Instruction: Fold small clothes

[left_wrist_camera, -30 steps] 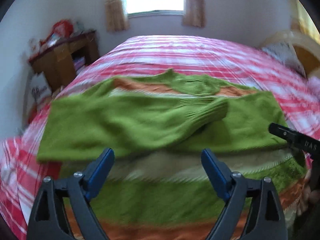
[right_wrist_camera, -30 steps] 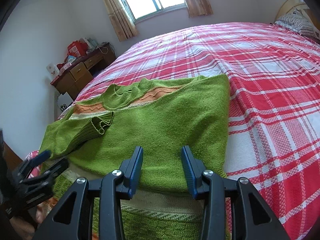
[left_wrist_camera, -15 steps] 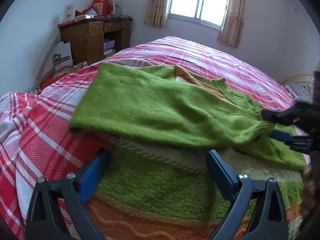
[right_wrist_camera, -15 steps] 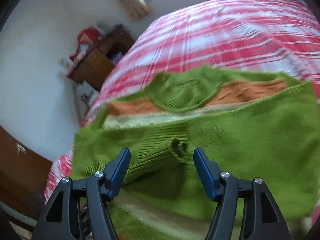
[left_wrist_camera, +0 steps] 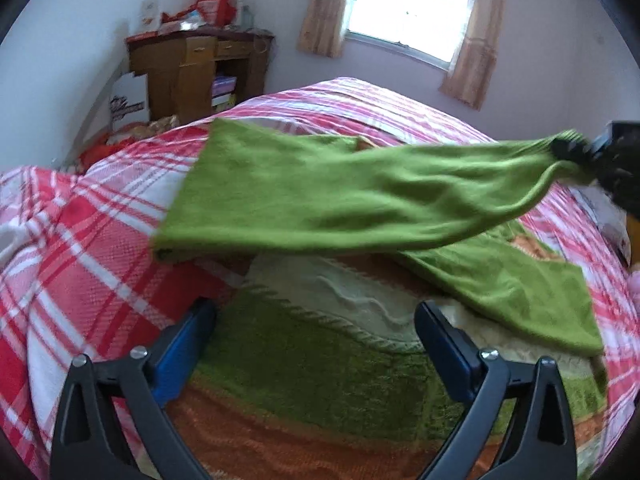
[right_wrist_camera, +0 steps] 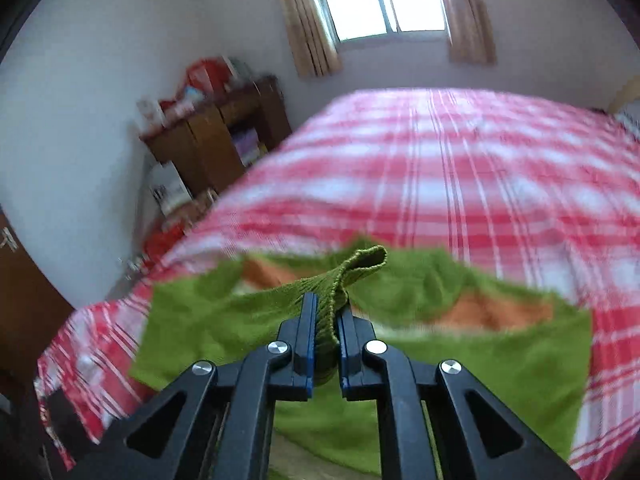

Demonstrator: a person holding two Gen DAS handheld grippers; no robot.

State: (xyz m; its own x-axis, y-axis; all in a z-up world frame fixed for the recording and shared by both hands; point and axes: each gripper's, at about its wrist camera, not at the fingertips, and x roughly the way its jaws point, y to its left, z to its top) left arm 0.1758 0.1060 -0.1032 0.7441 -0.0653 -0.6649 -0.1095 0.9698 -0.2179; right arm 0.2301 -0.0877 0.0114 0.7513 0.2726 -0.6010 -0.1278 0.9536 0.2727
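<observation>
While the right gripper (right_wrist_camera: pixel 324 320) pinches the ribbed cuff (right_wrist_camera: pixel 360 264), the sweater sleeve (left_wrist_camera: pixel 360 200) hangs stretched above the bed.
Its jaws have just closed on that cuff; the left gripper (left_wrist_camera: pixel 316 344) gapes wide and empty over the green sweater (left_wrist_camera: pixel 304 364) on the red plaid bedspread (left_wrist_camera: pixel 80 248), a cluttered wooden desk (left_wrist_camera: pixel 192 68) and curtained window (left_wrist_camera: pixel 408 4) beyond.
</observation>
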